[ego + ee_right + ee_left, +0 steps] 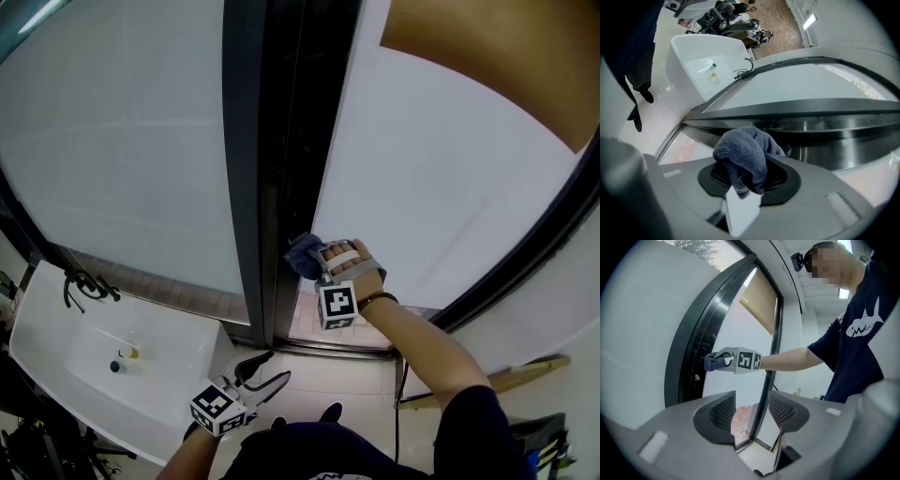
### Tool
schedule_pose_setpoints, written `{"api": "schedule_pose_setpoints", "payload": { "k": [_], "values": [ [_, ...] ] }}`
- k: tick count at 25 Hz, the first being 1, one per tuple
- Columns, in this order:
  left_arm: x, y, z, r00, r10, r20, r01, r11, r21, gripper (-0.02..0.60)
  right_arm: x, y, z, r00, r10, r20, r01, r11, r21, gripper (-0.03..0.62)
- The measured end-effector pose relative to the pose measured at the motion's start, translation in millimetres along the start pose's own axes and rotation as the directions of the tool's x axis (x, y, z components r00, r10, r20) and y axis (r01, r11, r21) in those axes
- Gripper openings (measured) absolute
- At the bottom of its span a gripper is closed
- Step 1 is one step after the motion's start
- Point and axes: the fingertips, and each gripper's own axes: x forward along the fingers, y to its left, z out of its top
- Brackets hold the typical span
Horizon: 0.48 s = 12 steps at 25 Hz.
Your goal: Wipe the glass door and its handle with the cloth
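Head view: sink (58, 323) with small items (116, 367)

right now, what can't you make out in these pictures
- Right gripper view: the cloth bunched in the right gripper hides whether it touches the door frame.
- Head view: the things in the sink are too small to name.
- Head view: the right gripper's jaws lie behind the hand and cloth.

White sink (173, 352) with black faucet (87, 284)
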Motion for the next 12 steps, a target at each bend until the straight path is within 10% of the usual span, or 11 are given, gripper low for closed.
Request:
{"api": "schedule_pose_setpoints", "payload": {
  "k": [12],
  "values": [
    [16.8, -9.7, 4.7, 0.998, -0.065, -0.011, 0.065, 0.998, 0.020, 0.213, -26.4, 28.5, -58.6, 0.995, 0.047, -0.090, -0.034, 0.990, 0.138, 0.130]
  ]
}}
